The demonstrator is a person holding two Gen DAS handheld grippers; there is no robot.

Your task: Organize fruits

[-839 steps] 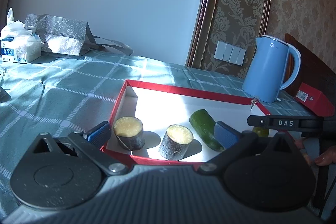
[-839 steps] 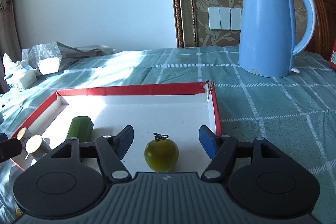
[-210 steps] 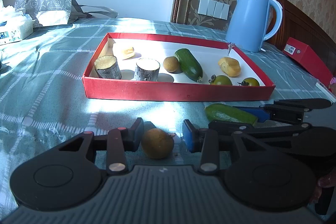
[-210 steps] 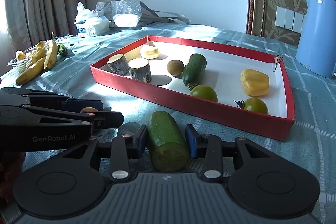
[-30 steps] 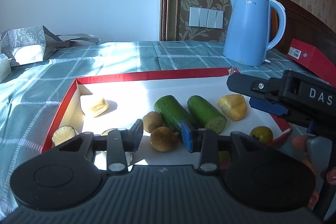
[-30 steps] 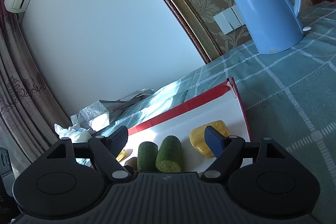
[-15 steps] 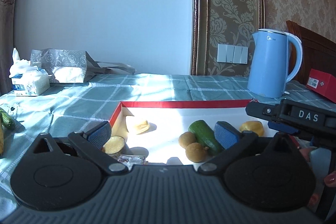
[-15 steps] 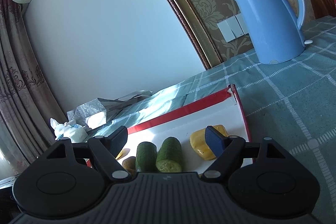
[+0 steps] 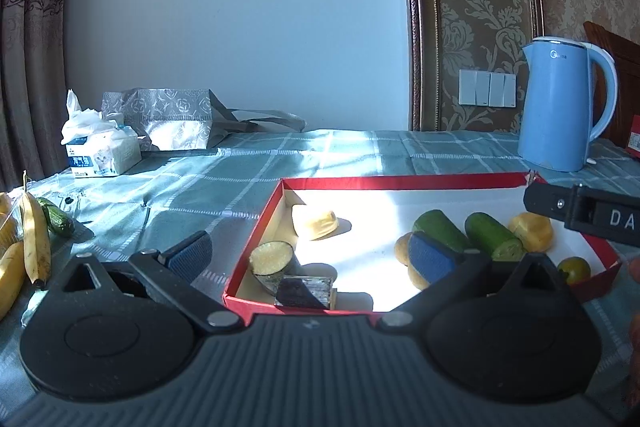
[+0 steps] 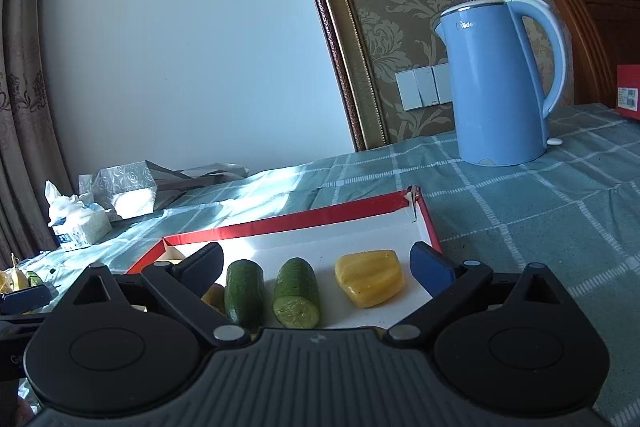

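A red tray with a white floor sits on the checked cloth. It holds two cucumber halves, a yellow piece, a pale yellow piece, two cut cane sections, two brown round fruits and a green tomato. My left gripper is open and empty over the tray's near left corner. My right gripper is open and empty above the cucumber halves and the yellow piece; its body shows at the right of the left wrist view.
Bananas and a small cucumber lie at the far left. A tissue box and a silver bag stand at the back left. A blue kettle stands behind the tray, a red box beside it.
My left gripper has let go of the brown fruit in the tray, opened wide and swung left. My right gripper has stayed open above the cucumbers.
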